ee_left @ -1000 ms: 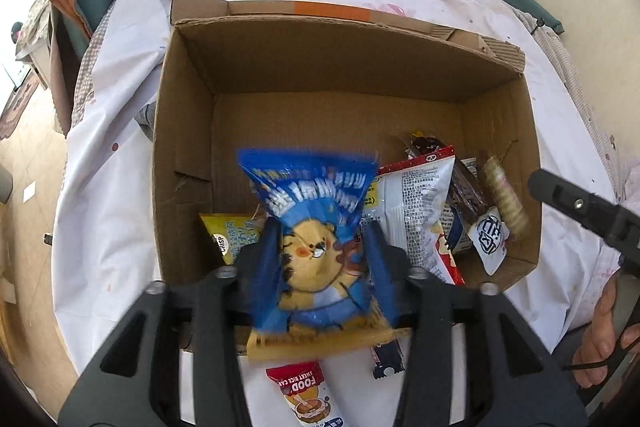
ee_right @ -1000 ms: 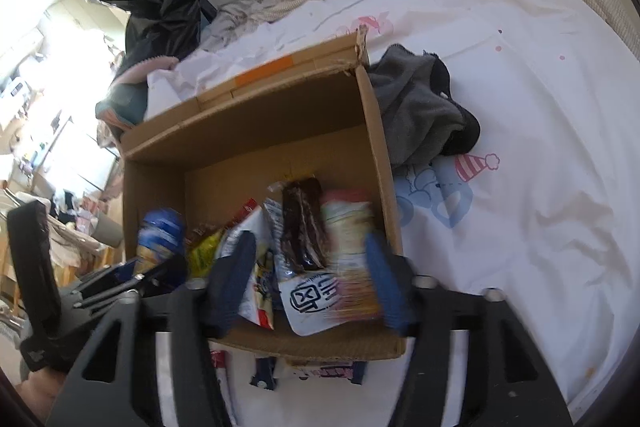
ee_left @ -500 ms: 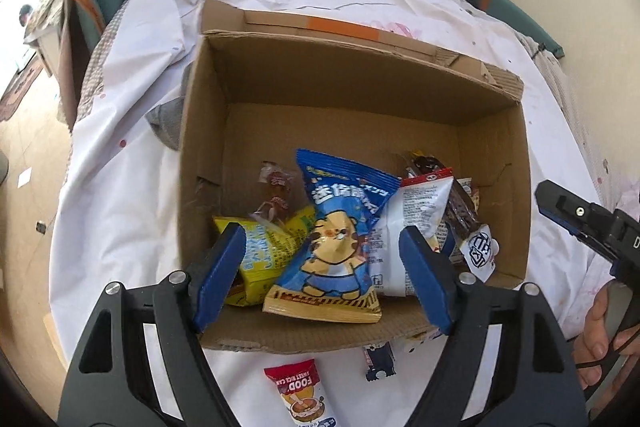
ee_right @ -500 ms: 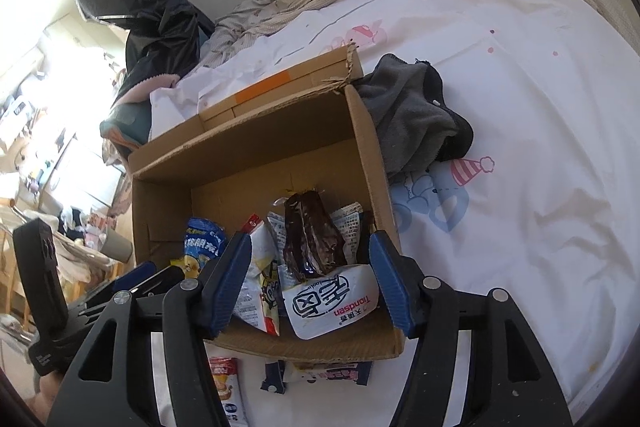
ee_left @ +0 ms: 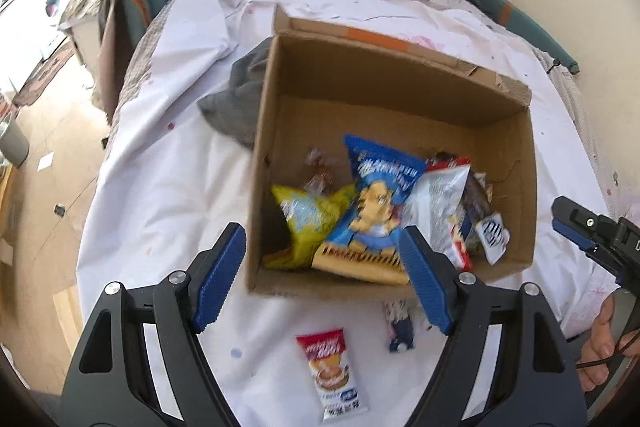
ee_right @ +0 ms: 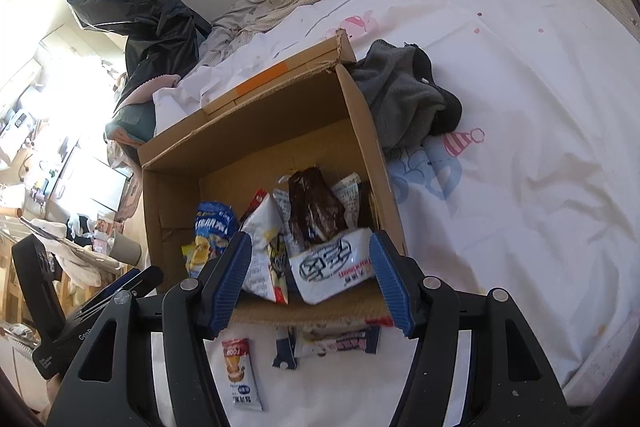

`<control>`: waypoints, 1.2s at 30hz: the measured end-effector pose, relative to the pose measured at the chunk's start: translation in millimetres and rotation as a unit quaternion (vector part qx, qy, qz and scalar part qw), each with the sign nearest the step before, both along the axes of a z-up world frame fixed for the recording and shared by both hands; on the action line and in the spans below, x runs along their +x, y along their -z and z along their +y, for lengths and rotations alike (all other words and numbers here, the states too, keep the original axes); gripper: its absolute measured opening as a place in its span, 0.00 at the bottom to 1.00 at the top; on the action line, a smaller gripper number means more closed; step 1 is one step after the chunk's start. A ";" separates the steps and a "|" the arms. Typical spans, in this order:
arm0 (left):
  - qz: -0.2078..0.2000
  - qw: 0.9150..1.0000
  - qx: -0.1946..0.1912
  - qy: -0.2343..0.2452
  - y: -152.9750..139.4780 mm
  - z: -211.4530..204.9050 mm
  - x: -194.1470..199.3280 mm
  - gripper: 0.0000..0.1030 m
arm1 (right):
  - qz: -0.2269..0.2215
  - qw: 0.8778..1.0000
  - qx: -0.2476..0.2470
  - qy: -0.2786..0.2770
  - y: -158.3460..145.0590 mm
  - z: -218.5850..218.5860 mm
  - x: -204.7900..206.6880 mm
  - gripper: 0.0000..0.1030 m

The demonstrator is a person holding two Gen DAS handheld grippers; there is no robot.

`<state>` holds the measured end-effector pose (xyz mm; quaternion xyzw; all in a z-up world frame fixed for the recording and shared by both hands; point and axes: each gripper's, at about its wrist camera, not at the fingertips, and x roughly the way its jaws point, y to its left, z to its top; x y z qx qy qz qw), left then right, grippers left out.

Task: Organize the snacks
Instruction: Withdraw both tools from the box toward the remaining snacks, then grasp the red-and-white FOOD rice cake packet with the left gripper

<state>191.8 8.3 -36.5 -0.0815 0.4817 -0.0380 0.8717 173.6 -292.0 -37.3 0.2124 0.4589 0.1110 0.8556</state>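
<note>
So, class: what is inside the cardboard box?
The cardboard box holds a blue snack bag, a yellow bag, a white packet and a dark wrapper; anything beneath them is covered.

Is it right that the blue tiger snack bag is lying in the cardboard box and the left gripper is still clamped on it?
Not quite. The blue tiger snack bag does lie in the cardboard box, but the left gripper is open with nothing between its fingers, as the left wrist view shows.

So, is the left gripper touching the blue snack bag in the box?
Apart. In the left wrist view the left gripper stands open with nothing between its fingers, and the blue snack bag lies inside the cardboard box, beyond the pads.
</note>
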 end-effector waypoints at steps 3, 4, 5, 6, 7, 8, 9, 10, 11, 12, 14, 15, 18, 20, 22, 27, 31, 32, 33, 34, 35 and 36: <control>0.020 1.000 0.004 -0.004 8.4 2.6 -10.4 0.74 | 0.001 1.000 -0.031 -0.002 -0.9 4.1 -9.1 0.62; 0.031 0.999 0.003 -0.008 12.3 3.8 -13.7 0.74 | -0.003 0.999 -0.046 -0.005 -2.2 6.6 -13.3 0.62; 0.040 0.999 0.002 -0.013 16.1 5.0 -17.6 0.74 | -0.005 0.998 -0.054 -0.010 -2.7 8.6 -18.0 0.62; 0.047 0.999 0.000 -0.016 19.3 5.7 -20.5 0.74 | -0.005 0.998 -0.054 -0.012 -2.6 9.1 -20.6 0.62; 0.055 0.998 -0.003 -0.019 23.1 6.0 -23.6 0.74 | -0.004 0.999 -0.052 -0.014 -1.7 9.1 -24.5 0.62; 0.065 0.998 -0.006 -0.022 27.7 6.1 -27.3 0.74 | -0.001 0.999 -0.052 -0.014 -0.3 9.5 -27.5 0.62; 0.076 0.997 -0.005 -0.026 33.2 5.0 -31.9 0.74 | 0.003 0.999 -0.052 -0.015 1.7 9.9 -30.7 0.62; 0.085 0.996 0.000 -0.029 37.6 3.7 -35.6 0.74 | 0.007 0.999 -0.051 -0.016 4.0 10.0 -34.2 0.62; 0.093 0.995 0.008 -0.032 42.7 0.0 -40.2 0.74 | 0.010 0.999 -0.049 -0.016 5.4 10.2 -37.4 0.62; 0.101 0.994 0.016 -0.029 47.5 -6.0 -44.4 0.74 | 0.013 0.999 -0.048 -0.015 6.7 10.1 -39.7 0.62; 0.115 0.993 0.027 -0.017 58.8 -16.5 -50.2 0.74 | 0.019 0.999 -0.048 -0.014 9.8 9.7 -43.9 0.62; 0.124 0.992 0.028 -0.011 65.1 -21.3 -52.8 0.74 | 0.023 0.998 -0.051 -0.014 11.6 9.6 -46.2 0.62; 0.136 0.991 0.019 0.004 79.1 -32.4 -57.7 0.67 | 0.032 0.997 -0.075 -0.007 16.2 7.4 -49.0 0.62; 0.152 0.988 0.028 0.017 88.4 -39.7 -58.2 0.66 | 0.038 0.996 -0.081 -0.004 19.2 4.2 -49.7 0.62; 0.170 0.985 0.027 0.016 99.5 -42.0 -60.1 0.63 | 0.049 0.995 -0.081 0.002 23.7 -1.1 -49.5 0.62; 0.210 0.976 0.041 0.024 115.1 -46.9 -62.4 0.26 | 0.083 0.995 -0.058 0.012 35.7 -10.4 -47.2 0.62; 0.215 0.976 0.018 0.033 108.3 -40.7 -62.6 0.25 | 0.103 0.994 -0.037 0.009 42.9 -9.6 -44.8 0.65; 0.214 0.976 0.017 0.028 105.1 -38.4 -61.9 0.25 | 0.105 0.994 -0.032 0.006 44.3 -8.5 -44.1 0.65; 0.215 0.976 0.013 0.027 102.1 -36.1 -61.9 0.25 | 0.109 0.994 -0.029 0.004 45.7 -7.0 -43.3 0.65; 0.213 0.977 0.006 0.024 97.2 -33.7 -62.7 0.25 | 0.113 0.993 -0.026 0.002 47.9 -5.2 -42.1 0.65; 0.210 0.978 0.001 0.023 92.4 -30.6 -62.4 0.26 | 0.117 0.993 -0.023 -0.001 50.2 -3.6 -41.2 0.65; 0.202 0.979 0.000 0.025 85.4 -28.4 -62.8 0.26 | 0.126 0.992 -0.023 -0.004 54.0 -0.8 -39.7 0.65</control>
